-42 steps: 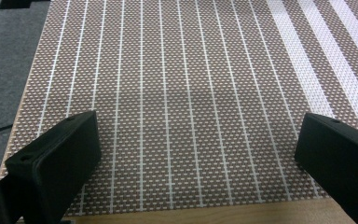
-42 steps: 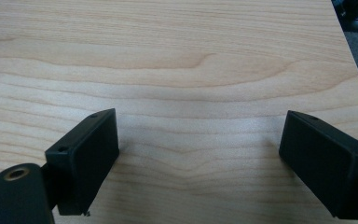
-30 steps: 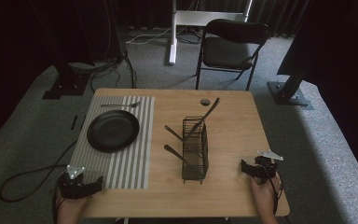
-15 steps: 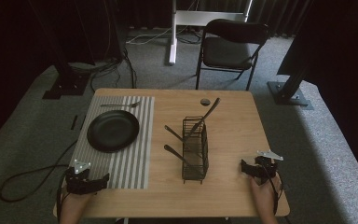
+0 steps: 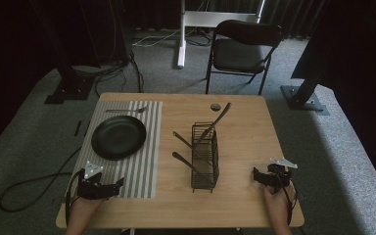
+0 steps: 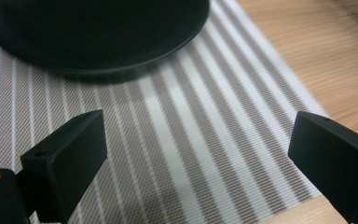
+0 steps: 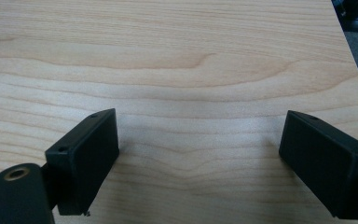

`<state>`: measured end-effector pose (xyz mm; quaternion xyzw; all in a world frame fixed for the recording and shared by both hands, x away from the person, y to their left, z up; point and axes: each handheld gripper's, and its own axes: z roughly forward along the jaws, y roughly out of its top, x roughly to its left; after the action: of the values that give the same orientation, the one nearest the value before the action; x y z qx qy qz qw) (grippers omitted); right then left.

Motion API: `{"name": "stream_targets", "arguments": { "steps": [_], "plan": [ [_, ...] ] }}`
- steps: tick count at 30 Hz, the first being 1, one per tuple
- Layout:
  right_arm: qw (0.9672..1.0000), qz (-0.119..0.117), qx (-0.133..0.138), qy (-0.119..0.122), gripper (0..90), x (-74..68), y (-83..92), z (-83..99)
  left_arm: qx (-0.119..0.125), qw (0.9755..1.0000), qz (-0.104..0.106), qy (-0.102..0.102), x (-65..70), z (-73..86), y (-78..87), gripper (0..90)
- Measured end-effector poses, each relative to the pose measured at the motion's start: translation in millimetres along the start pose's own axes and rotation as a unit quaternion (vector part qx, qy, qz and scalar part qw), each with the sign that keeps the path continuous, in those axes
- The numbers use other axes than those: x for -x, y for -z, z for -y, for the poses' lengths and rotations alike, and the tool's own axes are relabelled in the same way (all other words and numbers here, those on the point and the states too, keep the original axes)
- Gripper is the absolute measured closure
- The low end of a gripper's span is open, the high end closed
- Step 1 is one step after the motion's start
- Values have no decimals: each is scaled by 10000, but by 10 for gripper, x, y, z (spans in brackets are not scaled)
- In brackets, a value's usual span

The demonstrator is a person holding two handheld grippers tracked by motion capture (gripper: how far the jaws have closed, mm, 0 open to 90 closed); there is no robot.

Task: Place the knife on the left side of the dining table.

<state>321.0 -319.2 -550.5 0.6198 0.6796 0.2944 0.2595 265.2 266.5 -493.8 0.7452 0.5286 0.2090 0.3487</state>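
Both pairs of jaws stand wide apart with nothing between them. The left gripper (image 5: 112,186) hovers low over the near end of the striped placemat (image 5: 142,161), its fingers (image 6: 70,154) framing grey and white stripes, with the rim of the black plate (image 6: 98,37) just beyond them. The right gripper (image 5: 258,176) sits over bare wood at the near right of the table (image 5: 245,127), its fingers (image 7: 86,154) spread above the grain. Each gripper is held from behind by one hand, both forearms coming in from the near edge.

Counted: one round black plate on one placemat, one fork (image 5: 127,110) lying across the mat's far end, one black wire caddy (image 5: 205,156) near the table's middle holding three utensils, and one small dark disc (image 5: 215,106) toward the far edge. One folding chair (image 5: 242,51) stands beyond the table. No readable writing appears anywhere.
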Motion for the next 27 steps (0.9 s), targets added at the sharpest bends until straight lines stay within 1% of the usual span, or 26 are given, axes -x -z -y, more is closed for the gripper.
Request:
{"name": "stream_targets", "arguments": {
  "steps": [2,3,6,12,14,16,17,18,21,23,24,25,26,27],
  "plan": [
    [10000,0,1,2,110,0,0,0,35,9999,110,-68,22,-55,10,48],
    [10000,1,0,-1,110,0,0,0,69,9999,105,-80,36,-83,14,48],
    [10000,0,-1,-1,110,0,0,0,113,9996,202,-135,71,-163,25,48],
    [10000,0,0,0,110,0,0,0,183,9985,434,-296,154,-324,39,49],
    [10000,1,1,-1,110,0,0,0,218,9979,527,-311,175,-370,47,48],
    [10000,1,1,1,110,0,0,0,244,9973,581,-376,201,-428,61,48],
    [10000,1,1,1,110,0,0,0,244,9973,581,-376,201,-428,61,48],
    [10000,1,1,2,110,0,0,0,293,9969,610,-413,229,-490,79,48],
    [10000,2,-2,5,110,1,0,0,358,9956,702,-499,270,-590,105,48],
    [10000,1,-2,6,111,1,0,0,364,9952,737,-522,279,-612,110,48],
    [10000,-1,-3,5,111,1,1,0,433,9940,807,-591,303,-660,119,48],
    [10000,-3,4,3,111,1,0,1,441,9935,822,-659,317,-688,127,48],
    [10000,-3,3,3,111,1,0,1,480,9929,868,-653,329,-715,134,48],
    [10000,-2,5,10,111,2,-1,1,511,9918,976,-648,336,-742,141,48]
  ]
}}
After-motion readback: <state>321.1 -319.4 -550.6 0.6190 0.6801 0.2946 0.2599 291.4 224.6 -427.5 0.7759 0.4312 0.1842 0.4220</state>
